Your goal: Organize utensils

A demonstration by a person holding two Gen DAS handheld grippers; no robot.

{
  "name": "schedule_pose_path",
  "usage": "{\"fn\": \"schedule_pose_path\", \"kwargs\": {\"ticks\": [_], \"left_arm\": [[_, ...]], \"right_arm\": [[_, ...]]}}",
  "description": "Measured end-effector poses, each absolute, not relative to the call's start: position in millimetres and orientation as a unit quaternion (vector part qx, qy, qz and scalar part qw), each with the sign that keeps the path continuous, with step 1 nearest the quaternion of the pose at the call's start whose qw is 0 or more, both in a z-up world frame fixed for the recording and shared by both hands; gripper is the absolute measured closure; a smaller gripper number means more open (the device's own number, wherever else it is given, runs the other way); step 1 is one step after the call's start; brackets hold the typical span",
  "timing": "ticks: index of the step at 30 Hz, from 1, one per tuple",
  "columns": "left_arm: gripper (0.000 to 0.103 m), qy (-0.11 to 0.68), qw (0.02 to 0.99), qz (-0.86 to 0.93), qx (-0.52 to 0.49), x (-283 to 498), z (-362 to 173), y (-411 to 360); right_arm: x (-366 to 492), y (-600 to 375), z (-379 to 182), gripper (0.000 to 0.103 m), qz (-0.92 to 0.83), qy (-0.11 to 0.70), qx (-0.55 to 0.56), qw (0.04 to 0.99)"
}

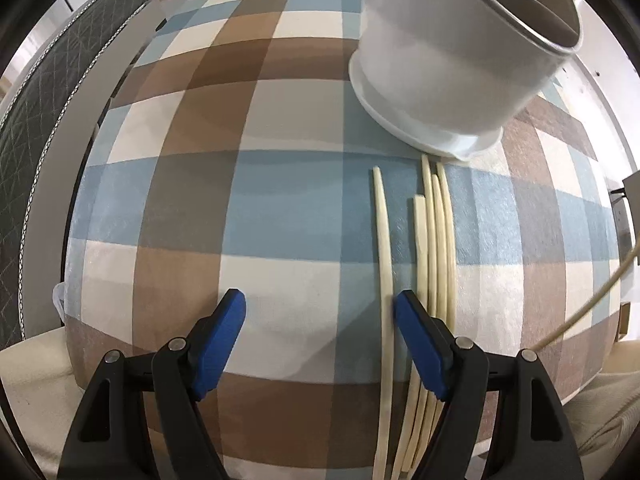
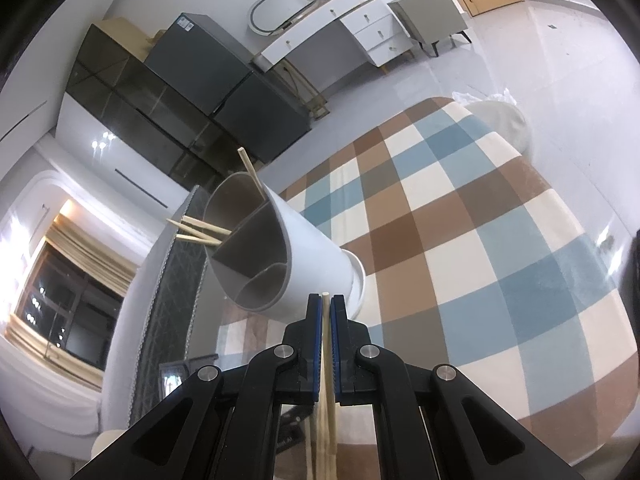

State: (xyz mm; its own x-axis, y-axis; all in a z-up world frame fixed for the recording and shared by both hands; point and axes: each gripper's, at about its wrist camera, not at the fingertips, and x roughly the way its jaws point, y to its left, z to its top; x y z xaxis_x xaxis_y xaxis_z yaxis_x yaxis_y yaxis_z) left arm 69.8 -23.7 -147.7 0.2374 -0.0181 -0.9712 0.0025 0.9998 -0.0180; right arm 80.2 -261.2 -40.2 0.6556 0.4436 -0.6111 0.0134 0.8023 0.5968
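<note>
The left gripper (image 1: pixel 320 308) hangs wide open and empty above the checked tablecloth (image 1: pixel 192 200), its right pad just beside a single chopstick (image 1: pixel 383 240) lying between the fingers. Four more loose chopsticks (image 1: pixel 436 240) lie just right of that pad, all running lengthwise away from the gripper toward the white utensil holder (image 1: pixel 452 68). The right gripper (image 2: pixel 326 312) is clenched on one chopstick (image 2: pixel 329 380), whose tip points forward at the holder's (image 2: pixel 312 240) divided mouth, where four sticks (image 2: pixel 200 232) already stand.
</note>
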Motion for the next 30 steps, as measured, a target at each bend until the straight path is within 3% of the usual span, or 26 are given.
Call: {"fn": "schedule_pose_path", "kwargs": {"ticks": [5,13,15,17,30], "left_arm": [[0.033,0.615,0.789,-0.011,-0.003,83,-149,-29],[0.073,0.604,0.795,-0.056,0.03,103,-142,-57],[0.092,0.602,0.795,-0.063,0.031,107,-142,-61],[0.102,0.602,0.794,-0.074,0.026,111,-141,-66],[0.103,0.527,0.842,-0.113,-0.022,109,-88,-57]], "right_arm": [[80,-261,-40,0.099,0.125,0.397,0.281,0.865],[85,-256,-45,0.1,0.12,0.404,0.271,0.865],[88,-254,-47,0.1,0.118,0.407,0.269,0.865],[91,-249,-48,0.099,0.118,0.41,0.264,0.865],[91,-233,-41,0.1,0.128,0.401,0.224,0.879]]}}
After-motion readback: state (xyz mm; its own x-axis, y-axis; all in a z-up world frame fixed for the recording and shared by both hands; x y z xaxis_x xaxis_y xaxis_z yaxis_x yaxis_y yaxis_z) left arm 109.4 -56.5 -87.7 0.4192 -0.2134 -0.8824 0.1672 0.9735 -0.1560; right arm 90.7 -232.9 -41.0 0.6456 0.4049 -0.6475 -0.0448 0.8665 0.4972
